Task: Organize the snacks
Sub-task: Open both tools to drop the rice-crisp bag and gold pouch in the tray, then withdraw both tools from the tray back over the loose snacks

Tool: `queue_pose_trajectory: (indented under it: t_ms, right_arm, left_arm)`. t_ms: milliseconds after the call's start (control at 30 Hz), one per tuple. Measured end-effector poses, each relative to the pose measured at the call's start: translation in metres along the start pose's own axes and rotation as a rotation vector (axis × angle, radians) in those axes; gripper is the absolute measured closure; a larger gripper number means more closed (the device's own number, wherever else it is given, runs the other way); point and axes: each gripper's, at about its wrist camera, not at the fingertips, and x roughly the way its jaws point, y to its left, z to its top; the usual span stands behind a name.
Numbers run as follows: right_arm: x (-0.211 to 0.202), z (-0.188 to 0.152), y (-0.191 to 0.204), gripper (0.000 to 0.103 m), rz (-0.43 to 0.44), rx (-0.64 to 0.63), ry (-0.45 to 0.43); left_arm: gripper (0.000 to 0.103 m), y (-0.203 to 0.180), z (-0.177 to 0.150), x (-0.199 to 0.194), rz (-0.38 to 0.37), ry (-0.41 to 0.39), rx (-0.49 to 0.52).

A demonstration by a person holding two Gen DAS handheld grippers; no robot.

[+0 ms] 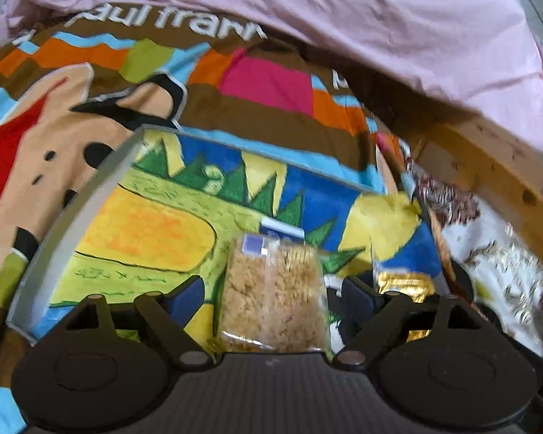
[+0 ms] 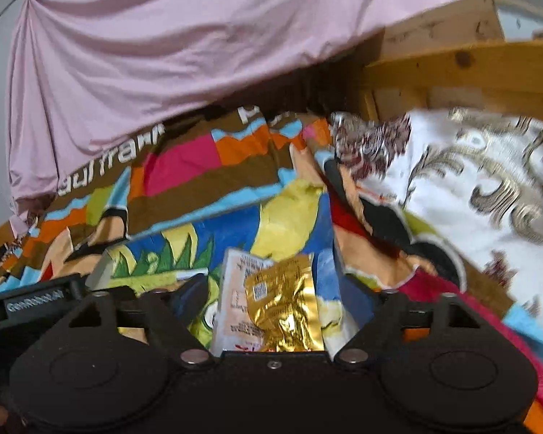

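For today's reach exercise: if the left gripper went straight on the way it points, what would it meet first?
Probably the clear packet of crumbly snack lying between the open left gripper fingers, on the painted tray; depth is unclear.

A shallow tray lies on a printed bedsheet. Inside it, a clear snack packet sits left of a foil packet. Draped cloth hangs behind; a wooden frame runs along the right.

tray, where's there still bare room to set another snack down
The tray is bare on its left half, between the grey rim and the clear snack bag, and along the far edge. The right side is crowded: the gold packet lies there beside the bag.
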Motion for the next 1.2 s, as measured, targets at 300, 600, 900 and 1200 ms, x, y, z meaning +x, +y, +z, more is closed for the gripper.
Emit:
queue_pose_trajectory:
  t_ms: [300,600,900,1200]
  right_arm:
    - [-0.065,0.013,0.004,0.001,-0.012,-0.049,-0.127]
    - [-0.147,0.009,0.017,0.001,-0.04,-0.098,-0.279]
    - [-0.211,-0.021,0.033,0.001,-0.031,-0.094,-0.318]
    - [-0.267,-0.058,0.054,0.001,-0.063,-0.136,-0.358]
  left_arm:
    - [0.001,-0.002,0.011,-0.067,0.014,-0.145,0.013]
    - [0.0,-0.001,0.005,-0.147,0.036,-0.277,0.052]
    - [0.0,0.004,-0.021,-0.212,0.034,-0.333,0.111]
    - [0.0,0.022,-0.056,-0.26,0.039,-0.358,0.13]
